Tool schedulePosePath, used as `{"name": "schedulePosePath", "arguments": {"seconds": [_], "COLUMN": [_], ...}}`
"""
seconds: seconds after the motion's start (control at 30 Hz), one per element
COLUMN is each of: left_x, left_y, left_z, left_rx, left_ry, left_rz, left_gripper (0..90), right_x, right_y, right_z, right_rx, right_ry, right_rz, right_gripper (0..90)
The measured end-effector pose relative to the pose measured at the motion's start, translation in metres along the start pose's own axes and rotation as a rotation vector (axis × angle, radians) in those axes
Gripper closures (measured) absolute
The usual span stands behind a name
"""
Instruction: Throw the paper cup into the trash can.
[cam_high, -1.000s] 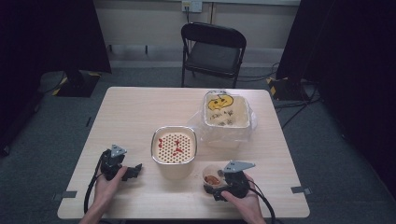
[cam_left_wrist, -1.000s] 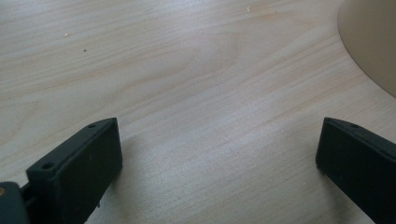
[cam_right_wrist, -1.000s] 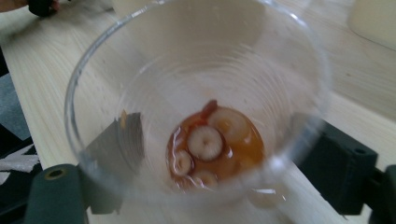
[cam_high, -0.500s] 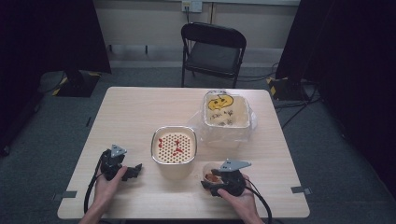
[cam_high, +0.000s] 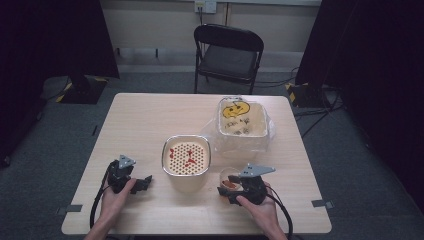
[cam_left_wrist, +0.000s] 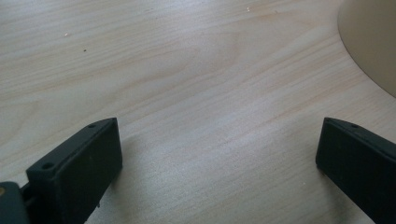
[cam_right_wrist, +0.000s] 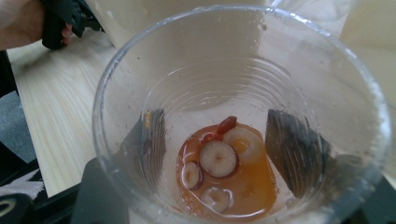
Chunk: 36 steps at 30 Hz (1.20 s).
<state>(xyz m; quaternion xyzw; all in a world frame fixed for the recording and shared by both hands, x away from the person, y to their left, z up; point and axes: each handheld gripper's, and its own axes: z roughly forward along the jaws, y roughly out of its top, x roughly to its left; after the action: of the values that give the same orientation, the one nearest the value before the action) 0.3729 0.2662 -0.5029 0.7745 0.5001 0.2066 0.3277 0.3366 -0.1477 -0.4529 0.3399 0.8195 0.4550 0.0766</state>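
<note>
A clear plastic cup (cam_right_wrist: 140, 60) holds a little orange liquid with pale round slices and a red bit. It stands on the table near the front right (cam_high: 229, 179). My right gripper (cam_right_wrist: 219, 144) has just been closing, and the cup is between its jaws. Both black pads (cam_right_wrist: 292, 144) press the cup's lower wall and show through the plastic. In the high view this right gripper (cam_high: 227, 187) sits behind the cup in a hand. My left gripper (cam_left_wrist: 219, 135) rests open over bare wood, front left (cam_high: 145, 182), with nothing between its jaws.
A cream bowl with a perforated insert (cam_high: 163, 160) carrying red bits stands at the centre front; its wall shows at the left gripper view's right edge (cam_left_wrist: 373, 42). A bag-lined tub (cam_high: 260, 125) with a yellow smiley stands behind the cup. A black chair (cam_high: 227, 52) is beyond the table.
The right gripper has shifted a little left onto the cup and its jaws have closed round it. The left hand and gripper have kept still.
</note>
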Motion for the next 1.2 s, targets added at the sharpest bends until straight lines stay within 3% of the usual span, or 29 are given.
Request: {"name": "schedulePosePath", "arguments": {"seconds": [0.53,0.9,1.07,1.2], "left_x": [0.000,0.000,0.000,0.000], "left_y": [0.000,0.000,0.000,0.000], "left_z": [0.000,0.000,0.000,0.000], "left_rx": [0.001,0.000,0.001,0.000], "left_ry": [0.000,0.000,0.000,0.001], "left_rz": [0.000,0.001,0.001,0.001], "left_gripper": [0.0,0.0,0.0,0.0], "right_x": [-0.006,-0.008,-0.010,-0.013], "right_y": [0.042,0.070,0.098,0.114], "right_z": [-0.030,-0.030,-0.034,-0.026], "right_rx": [-0.085,-0.119,-0.151,-0.166], "right_ry": [-0.040,-0.021,-0.030,-0.038], "right_rz": [-0.004,-0.013,-0.020,-0.033], "right_gripper": [39.6,40.2,40.6,40.9]}}
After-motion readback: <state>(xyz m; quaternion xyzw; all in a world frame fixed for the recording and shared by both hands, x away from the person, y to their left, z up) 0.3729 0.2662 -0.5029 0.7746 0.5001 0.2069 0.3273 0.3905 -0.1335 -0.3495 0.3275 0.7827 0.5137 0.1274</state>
